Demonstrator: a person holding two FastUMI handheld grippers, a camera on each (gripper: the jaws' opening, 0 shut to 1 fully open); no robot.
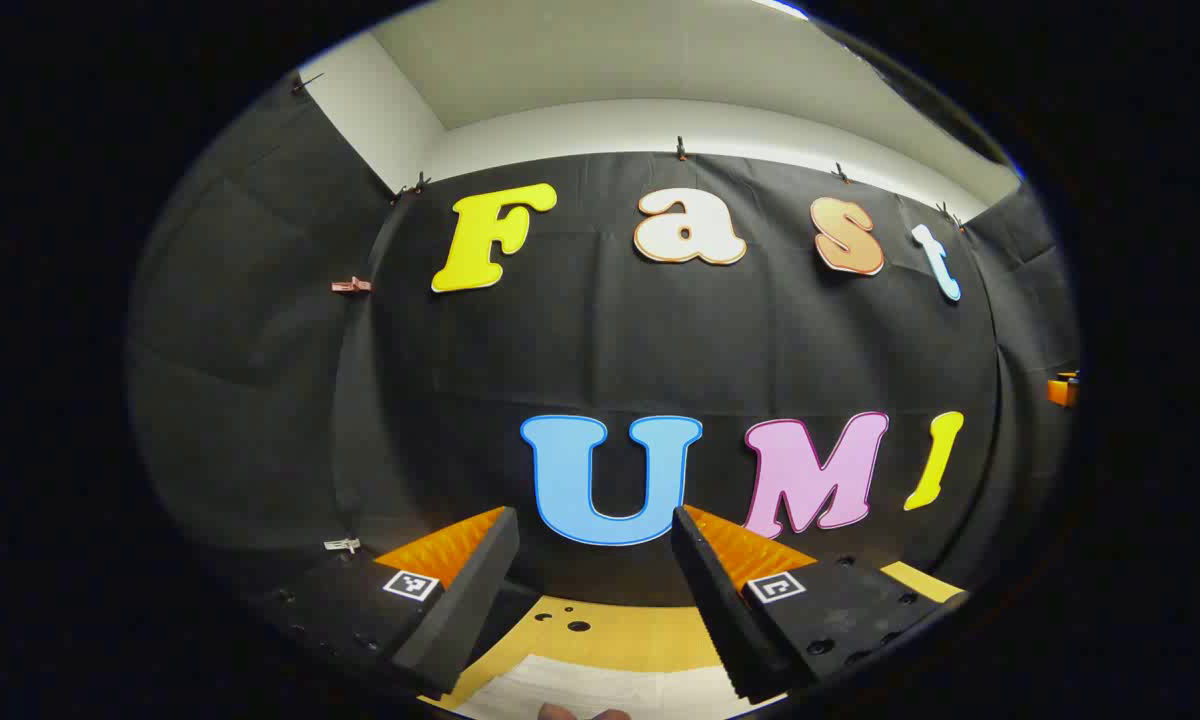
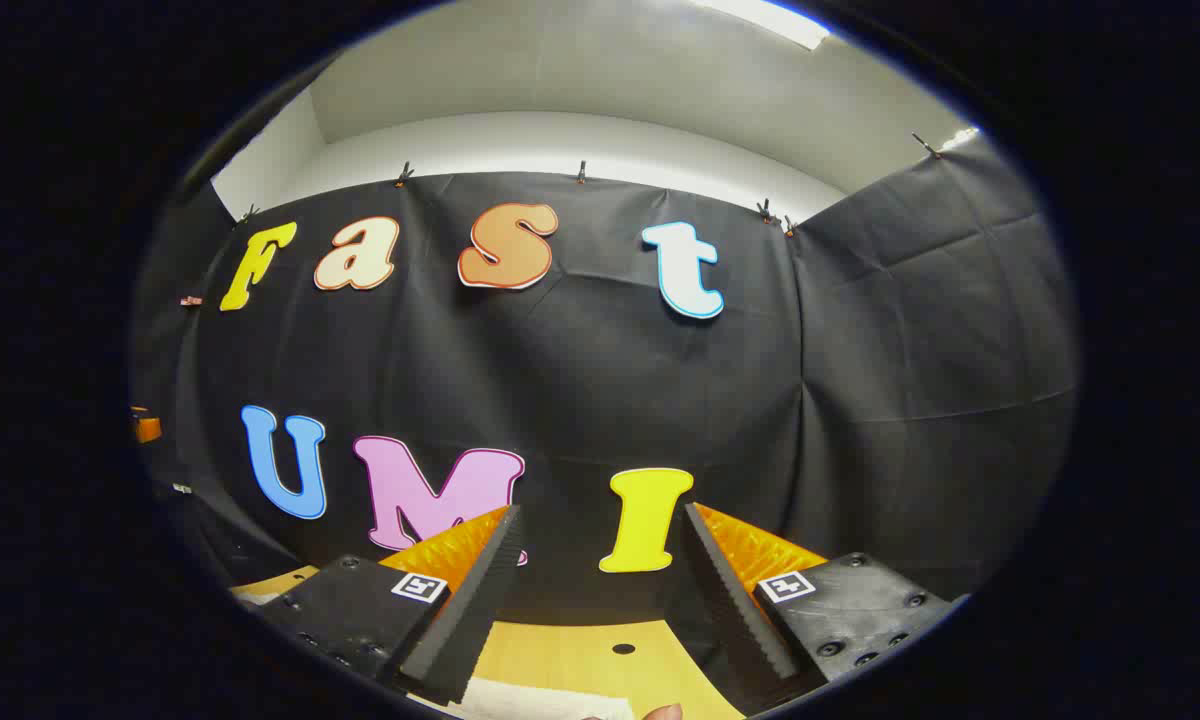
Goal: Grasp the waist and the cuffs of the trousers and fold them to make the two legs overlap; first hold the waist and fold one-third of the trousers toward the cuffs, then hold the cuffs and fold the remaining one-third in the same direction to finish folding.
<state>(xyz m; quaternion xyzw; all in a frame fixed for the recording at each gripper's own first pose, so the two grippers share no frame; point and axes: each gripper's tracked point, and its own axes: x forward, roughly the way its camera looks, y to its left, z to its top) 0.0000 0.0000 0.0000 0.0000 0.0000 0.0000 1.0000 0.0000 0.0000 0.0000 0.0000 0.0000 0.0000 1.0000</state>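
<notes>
In the left gripper view my left gripper (image 1: 593, 520) is open, raised and facing the booth's back wall, nothing between its fingers. Below it a strip of pale cloth, seemingly the trousers (image 1: 600, 690), lies on the wooden table (image 1: 610, 635). My right gripper (image 2: 600, 520) in the right gripper view is open too, with nothing held, and a small edge of the same pale cloth (image 2: 540, 700) shows under it. A fingertip (image 1: 570, 712) peeks in at the bottom edge of the left gripper view, and another fingertip (image 2: 663, 712) in the right gripper view.
The wooden table (image 2: 600, 655) has small round holes (image 2: 623, 649) near its far edge, close to the black cloth wall. An orange object (image 1: 1063, 388) sits at the far right of the left gripper view, and at the far left (image 2: 144, 425) of the right gripper view.
</notes>
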